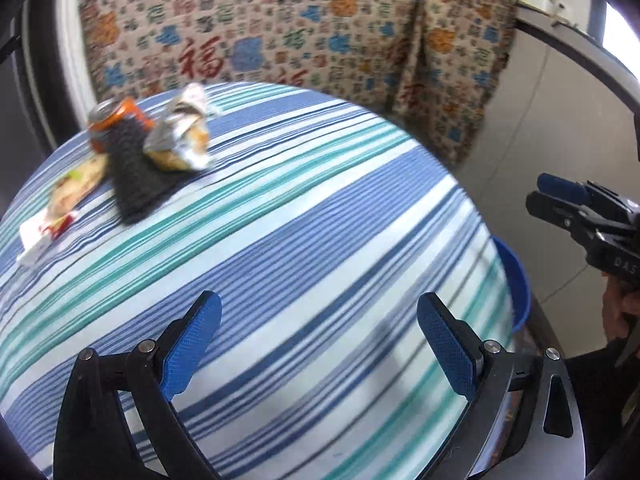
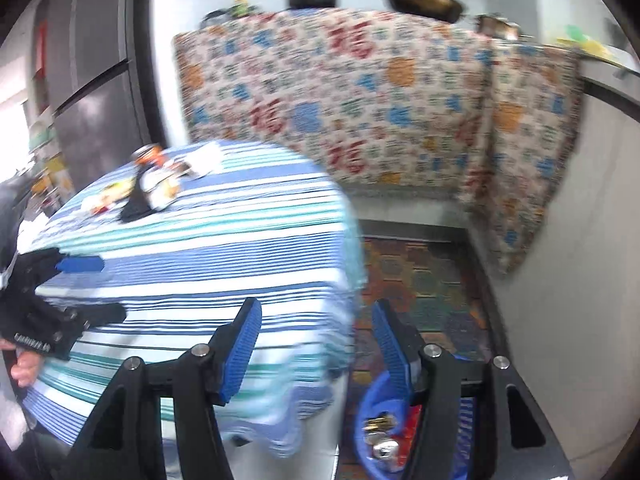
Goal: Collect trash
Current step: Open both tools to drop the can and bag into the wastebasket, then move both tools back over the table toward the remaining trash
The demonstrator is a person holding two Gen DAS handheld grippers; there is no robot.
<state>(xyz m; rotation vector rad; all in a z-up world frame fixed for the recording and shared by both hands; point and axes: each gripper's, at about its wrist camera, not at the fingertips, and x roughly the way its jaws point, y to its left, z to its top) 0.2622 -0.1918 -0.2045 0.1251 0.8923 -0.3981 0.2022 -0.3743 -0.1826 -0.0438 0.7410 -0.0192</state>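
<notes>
Trash lies in a cluster at the far left of the striped table (image 1: 300,220): a crushed orange can (image 1: 114,118), a crumpled silver foil wrapper (image 1: 184,132), a black fuzzy piece (image 1: 136,176), a yellow snack wrapper (image 1: 70,196) and a white-and-red packet (image 1: 36,244). My left gripper (image 1: 320,304) hangs open over the table's near part, nothing between its blue pads. My right gripper (image 2: 316,308) is open and empty at the table's right edge, above a blue bin (image 2: 376,404) on the floor. A can (image 2: 386,448) and other trash lie in that bin. The cluster (image 2: 156,184) also shows in the right wrist view.
A cloth with red characters (image 1: 260,32) drapes over a counter behind the table; pans (image 2: 424,0) stand on top. A patterned mat (image 2: 424,280) covers the floor to the right. A grey fridge (image 2: 92,100) stands at the left. The bin's rim (image 1: 518,284) shows beside the table.
</notes>
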